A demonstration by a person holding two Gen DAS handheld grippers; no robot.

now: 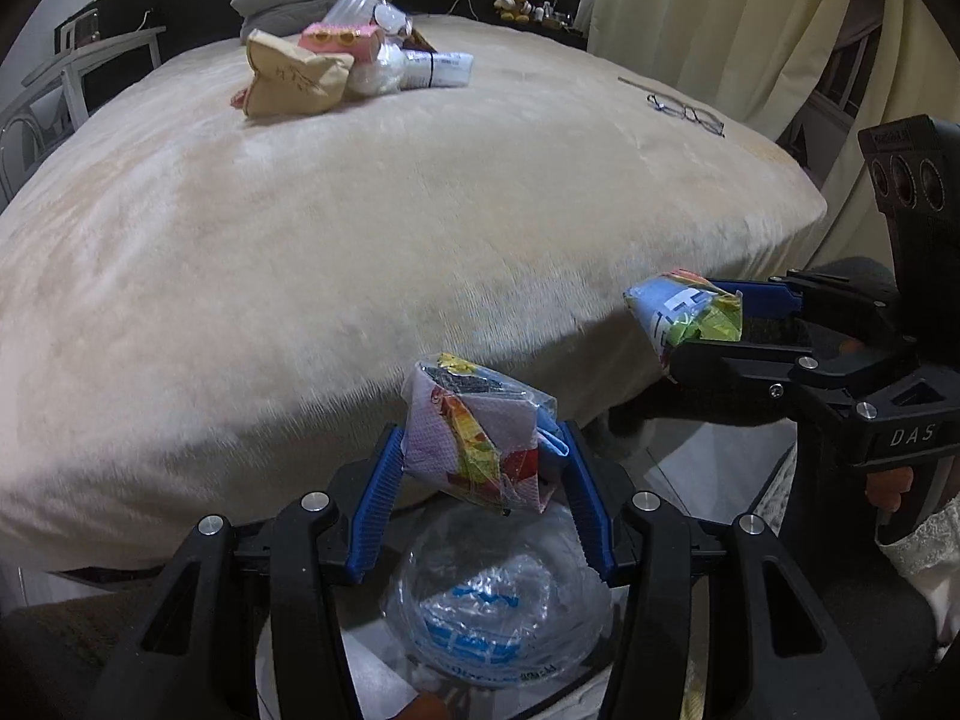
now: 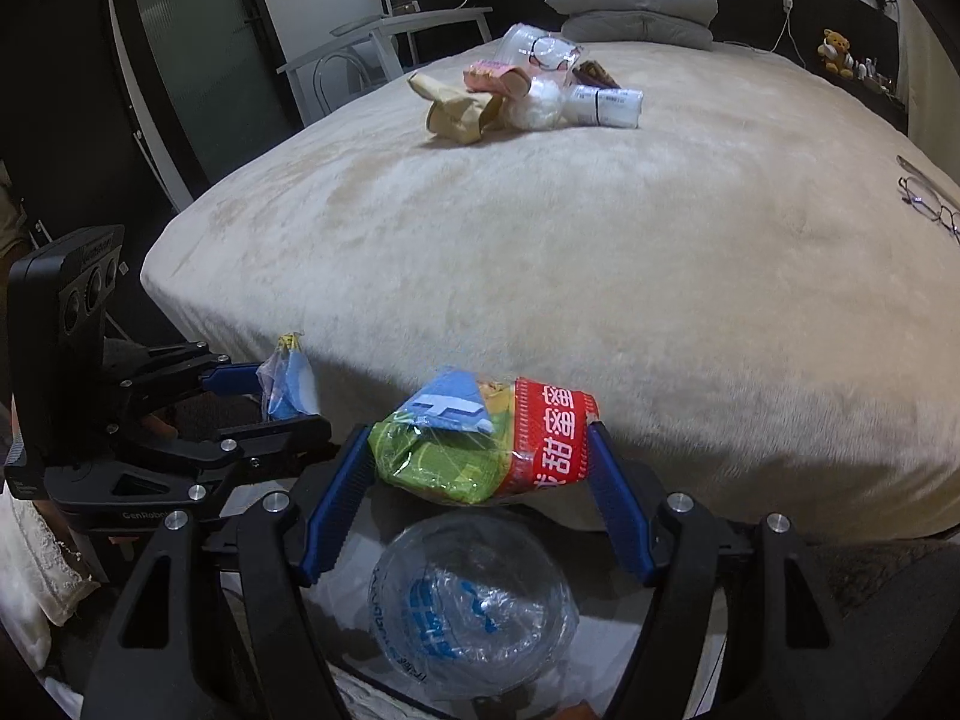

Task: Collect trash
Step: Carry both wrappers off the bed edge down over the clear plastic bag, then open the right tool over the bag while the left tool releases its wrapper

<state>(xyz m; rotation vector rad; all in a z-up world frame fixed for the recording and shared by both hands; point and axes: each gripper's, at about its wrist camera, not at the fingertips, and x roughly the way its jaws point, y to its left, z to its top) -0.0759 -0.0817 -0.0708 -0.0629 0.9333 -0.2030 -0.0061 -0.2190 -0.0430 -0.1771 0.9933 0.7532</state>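
Nearest, our left claw [image 1: 480, 468] pinches a crumpled wrapper [image 1: 480, 444] over the plastic-lined bin [image 1: 498, 606], ready to drop. Beside it, our right claw [image 2: 480, 450] grips a green-and-red packet [image 2: 480, 450] (same aim, we judge). Farther up the bed [image 1: 360, 228], a trash pile [image 1: 354, 63] waits.

Cream plush bedspread [image 1: 360, 228], grey pillows [image 2: 636, 6] at the far end, blue-padded black grippers, red-and-green wrapper [image 2: 486, 450] with white characters, clear bag [image 2: 474, 606] printed blue.
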